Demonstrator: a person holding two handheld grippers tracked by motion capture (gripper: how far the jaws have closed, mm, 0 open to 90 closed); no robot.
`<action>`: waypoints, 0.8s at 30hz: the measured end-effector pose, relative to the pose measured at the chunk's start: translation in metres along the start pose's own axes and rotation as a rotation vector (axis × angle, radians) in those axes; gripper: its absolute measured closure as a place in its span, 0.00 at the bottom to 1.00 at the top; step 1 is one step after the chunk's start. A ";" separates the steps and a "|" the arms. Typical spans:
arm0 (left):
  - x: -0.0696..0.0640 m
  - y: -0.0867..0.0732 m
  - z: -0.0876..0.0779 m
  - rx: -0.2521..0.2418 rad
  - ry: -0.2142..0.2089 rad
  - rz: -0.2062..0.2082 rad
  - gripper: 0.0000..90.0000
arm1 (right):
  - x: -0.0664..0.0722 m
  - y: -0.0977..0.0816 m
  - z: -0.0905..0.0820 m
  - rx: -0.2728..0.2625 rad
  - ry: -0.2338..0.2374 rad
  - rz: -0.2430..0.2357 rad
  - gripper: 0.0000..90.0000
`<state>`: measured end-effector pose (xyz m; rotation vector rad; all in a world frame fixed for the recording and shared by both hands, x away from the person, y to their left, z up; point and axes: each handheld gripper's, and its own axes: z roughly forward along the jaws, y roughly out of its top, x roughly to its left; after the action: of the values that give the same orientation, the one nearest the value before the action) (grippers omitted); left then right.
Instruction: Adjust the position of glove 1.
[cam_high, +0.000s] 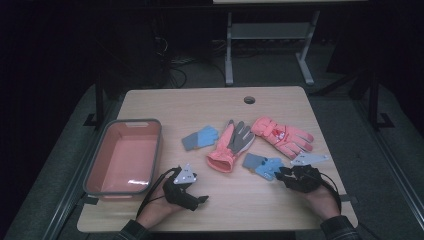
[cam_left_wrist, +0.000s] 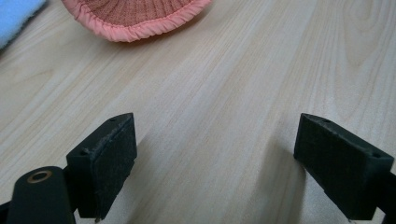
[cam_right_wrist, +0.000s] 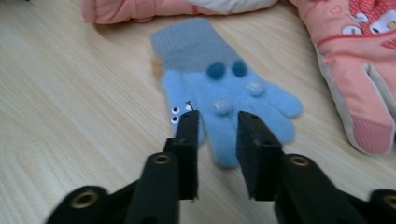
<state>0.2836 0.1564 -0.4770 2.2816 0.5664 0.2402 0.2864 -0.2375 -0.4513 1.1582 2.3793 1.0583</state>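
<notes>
Pinching a finger of the blue glove (cam_right_wrist: 224, 88) with the right claw (cam_right_wrist: 217, 114), jaws drawn close together on either side of that finger and the rest of the glove lying flat on the counter (cam_high: 250, 205), grey cuff pointing away from the claw. Resting, in the high view, at the near right of the counter, just beside the cuff of the pink glove with grey fingers (cam_high: 230, 147) and near the pink ski glove (cam_high: 282, 135) farther back. Holding the left claw (cam_left_wrist: 215, 119) spread wide over bare wood, nothing between the jaws, with the ribbed pink cuff lying beyond them at the top of the left gripper view. Keeping that claw low at the near left, just beside the pink tub (cam_high: 157, 150). Lying apart from all this, behind the pink cuff, the second blue glove (cam_high: 200, 137), well away from both claws.
</notes>
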 end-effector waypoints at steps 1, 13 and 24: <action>0.000 0.000 0.000 0.000 0.000 0.000 0.14 | 0.000 0.002 0.001 -0.001 0.007 -0.002 0.82; 0.000 0.000 0.000 0.005 0.000 -0.001 0.14 | 0.000 0.020 0.013 -0.007 0.072 -0.022 1.00; 0.000 0.000 0.000 0.005 0.000 -0.001 0.14 | 0.003 0.033 0.025 -0.014 0.101 -0.065 1.00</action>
<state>0.2834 0.1567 -0.4767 2.2859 0.5691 0.2388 0.3160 -0.2095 -0.4447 1.0383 2.4639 1.1352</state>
